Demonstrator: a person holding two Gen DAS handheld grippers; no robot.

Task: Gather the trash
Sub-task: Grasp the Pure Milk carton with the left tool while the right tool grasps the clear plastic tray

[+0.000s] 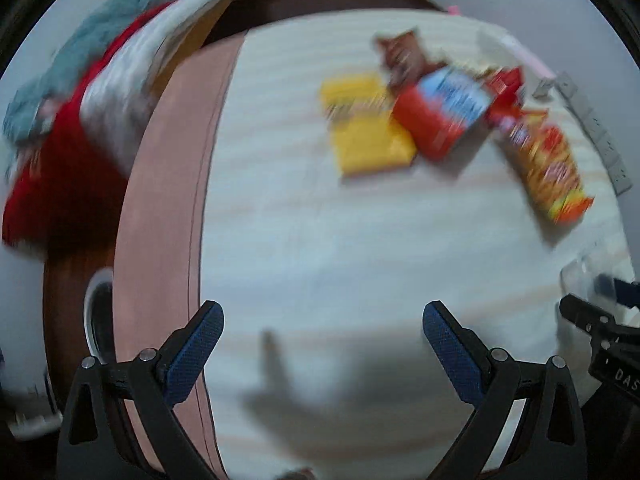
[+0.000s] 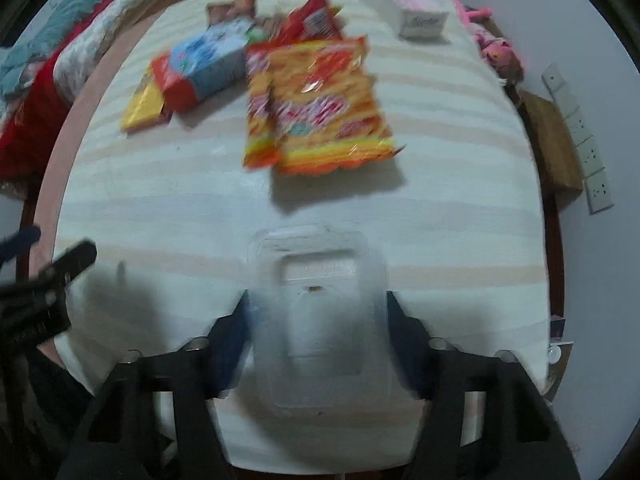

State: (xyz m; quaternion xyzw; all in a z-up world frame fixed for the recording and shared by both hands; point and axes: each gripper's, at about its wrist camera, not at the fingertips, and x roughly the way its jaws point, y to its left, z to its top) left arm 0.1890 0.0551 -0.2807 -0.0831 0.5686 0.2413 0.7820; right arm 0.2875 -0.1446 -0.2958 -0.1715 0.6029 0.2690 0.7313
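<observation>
Striped counter point(image 2: 440, 208) strewn with snack packets point(image 2: 320, 108), right hand-held gripper point(image 2: 318, 308) clamped on a clear tray point(image 2: 320, 320), left hand-held gripper point(image 1: 320, 320) spread wide, empty.

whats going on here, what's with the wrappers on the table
A person is clearing trash off a striped table with two hand-held tongs. The right tongs are shut on a clear plastic container at the table's near edge. The left tongs are open and empty above bare table. An orange snack bag, a red and blue box and a yellow packet lie further back, not yet collected.
</observation>
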